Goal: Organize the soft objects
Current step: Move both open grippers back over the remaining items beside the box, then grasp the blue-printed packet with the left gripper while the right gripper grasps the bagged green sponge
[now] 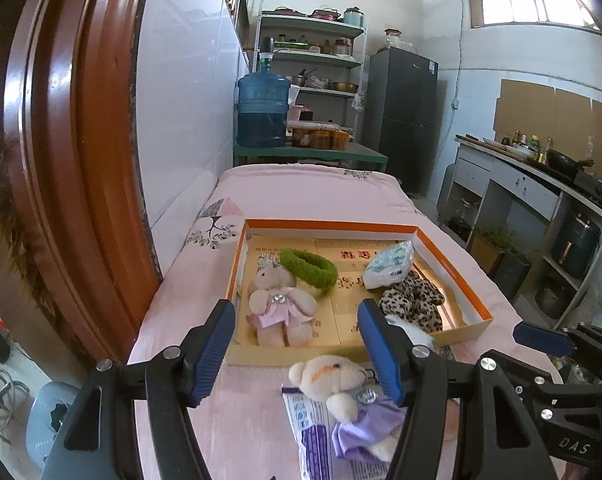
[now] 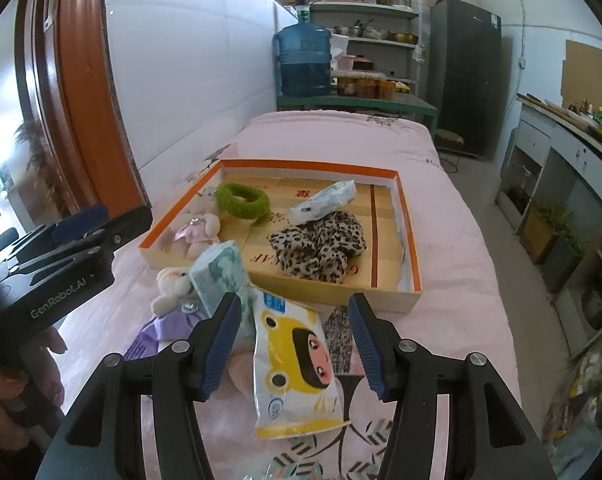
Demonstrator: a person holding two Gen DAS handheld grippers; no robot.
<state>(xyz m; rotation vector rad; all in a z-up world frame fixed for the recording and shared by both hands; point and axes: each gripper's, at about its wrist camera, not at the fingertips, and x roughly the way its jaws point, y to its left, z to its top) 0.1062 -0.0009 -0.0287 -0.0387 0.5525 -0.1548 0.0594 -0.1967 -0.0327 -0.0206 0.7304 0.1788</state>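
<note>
Left wrist view: left gripper (image 1: 297, 354) spread wide, empty, poised above purple-dressed plush bear (image 1: 341, 392) lying on pink bedcover (image 1: 301, 196) just outside orange-rimmed tray (image 1: 453, 264), presumably for pickup. Right gripper (image 2: 295, 344) likewise agape over yellow tissue pack (image 2: 297, 364); sorted items already inside tray.

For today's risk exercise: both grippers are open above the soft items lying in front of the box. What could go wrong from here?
1. The green pack leans against the bear and the yellow pack; the right gripper might pinch two at once.
2. The grippers sit close together, so the left gripper reaching for the bear could bump the right one.
3. The box is shallow and already holds four items; a dropped pack might slide out.
</note>
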